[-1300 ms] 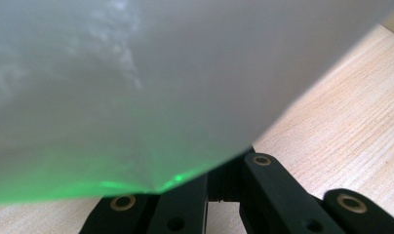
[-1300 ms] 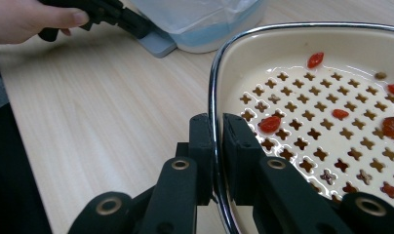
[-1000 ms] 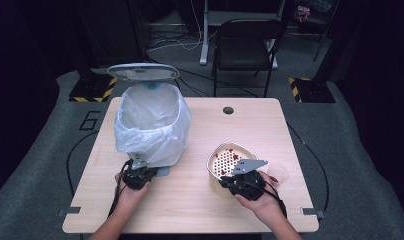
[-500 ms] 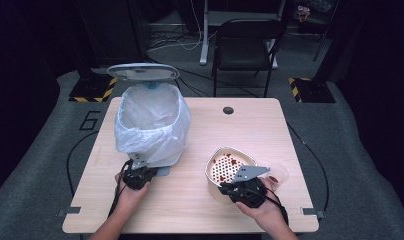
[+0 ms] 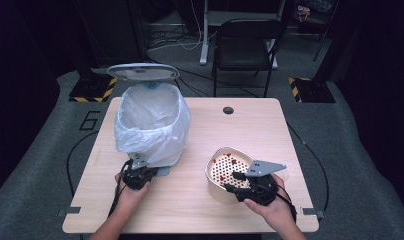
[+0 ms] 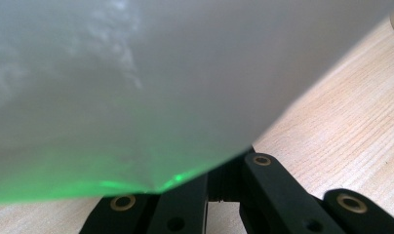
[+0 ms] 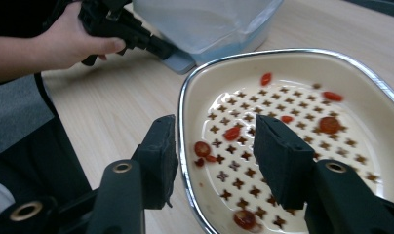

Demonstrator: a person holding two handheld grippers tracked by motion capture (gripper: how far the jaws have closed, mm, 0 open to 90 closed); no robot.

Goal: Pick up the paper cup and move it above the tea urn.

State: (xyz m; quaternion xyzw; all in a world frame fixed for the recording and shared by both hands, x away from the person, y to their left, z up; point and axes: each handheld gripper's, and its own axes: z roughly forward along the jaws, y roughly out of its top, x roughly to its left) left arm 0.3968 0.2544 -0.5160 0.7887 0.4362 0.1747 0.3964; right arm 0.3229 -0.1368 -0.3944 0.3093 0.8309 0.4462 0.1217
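Observation:
A cream perforated basket with red tomato slices sits on the wooden table's front right. My right gripper straddles its near rim, one jaw outside and one inside. The jaws have just been opening and stand apart from the rim. In the high view the right gripper is at the basket's front edge. My left gripper is shut, low at the foot of the bin. Its fingers lie under the white bag, which hides the tips.
The bin with its white bag stands at the table's left, its lid raised. A flat grey pedal juts from its base. A cable hole marks the table's far middle, and a black chair stands beyond.
The right hand and its gripper have shifted slightly at the basket's near rim. The left hand and the bin have stayed put.

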